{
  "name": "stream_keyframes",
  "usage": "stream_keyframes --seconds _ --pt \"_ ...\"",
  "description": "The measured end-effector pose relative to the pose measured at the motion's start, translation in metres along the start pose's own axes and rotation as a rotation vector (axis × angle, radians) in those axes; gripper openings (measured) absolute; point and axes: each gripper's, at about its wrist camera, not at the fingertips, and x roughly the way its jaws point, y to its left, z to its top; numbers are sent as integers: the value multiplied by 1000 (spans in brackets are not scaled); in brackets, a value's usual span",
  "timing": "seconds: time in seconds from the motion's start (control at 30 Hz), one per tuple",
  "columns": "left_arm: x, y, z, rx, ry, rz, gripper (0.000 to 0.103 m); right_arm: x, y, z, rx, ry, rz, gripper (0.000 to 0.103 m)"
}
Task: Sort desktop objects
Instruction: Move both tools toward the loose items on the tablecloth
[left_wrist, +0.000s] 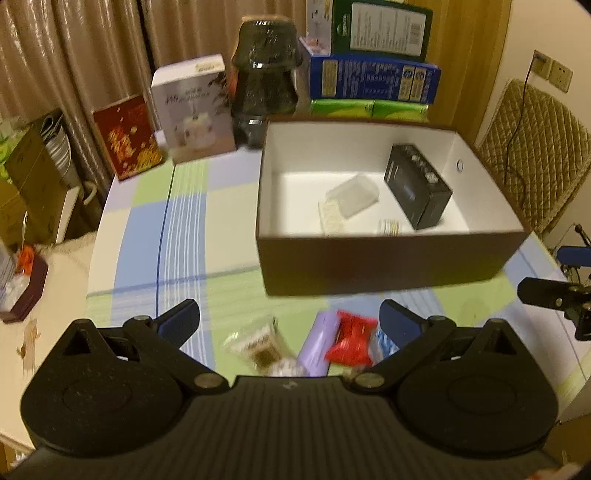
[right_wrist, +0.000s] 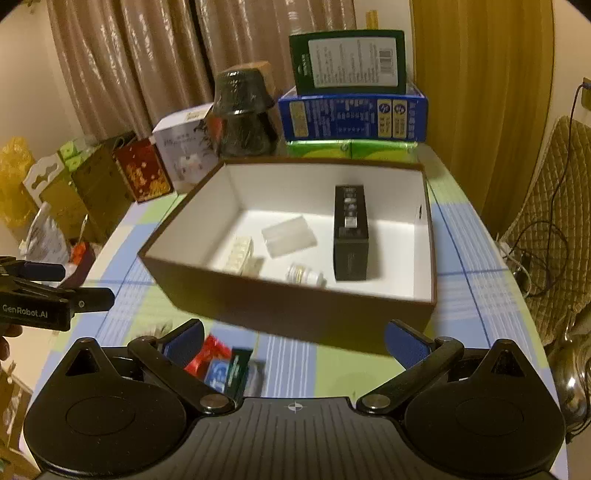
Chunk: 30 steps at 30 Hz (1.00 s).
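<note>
Behind the checked counter (left_wrist: 184, 236) hang beige curtains (left_wrist: 92, 55), and along its far edge stand a red gift box (left_wrist: 127, 136), a white carton (left_wrist: 195, 110) just beside it, a dark wrapped jar (left_wrist: 264, 74), and a blue box (left_wrist: 375, 79) topped by a green one (left_wrist: 382, 27), with a quilted chair (left_wrist: 535, 155) off to the counter's right.

Ahead of the left gripper (left_wrist: 290, 319), its fingers wide apart, the brown box (left_wrist: 369, 266) wall blocked the way; bare checked tablecloth (left_wrist: 177, 229) lay free to its left. Small packets (left_wrist: 347, 338) crowded between its fingers.
</note>
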Motion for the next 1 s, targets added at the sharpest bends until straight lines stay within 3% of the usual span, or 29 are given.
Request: stream_keyframes --seconds 0.5,1.0 --pt "-9 1 -63 -29 95 19 102 0 8 -52 -16 108 28 101" --pt "-15 -3 -81 -50 105 32 101 -2 13 -68 -51 119 47 101"
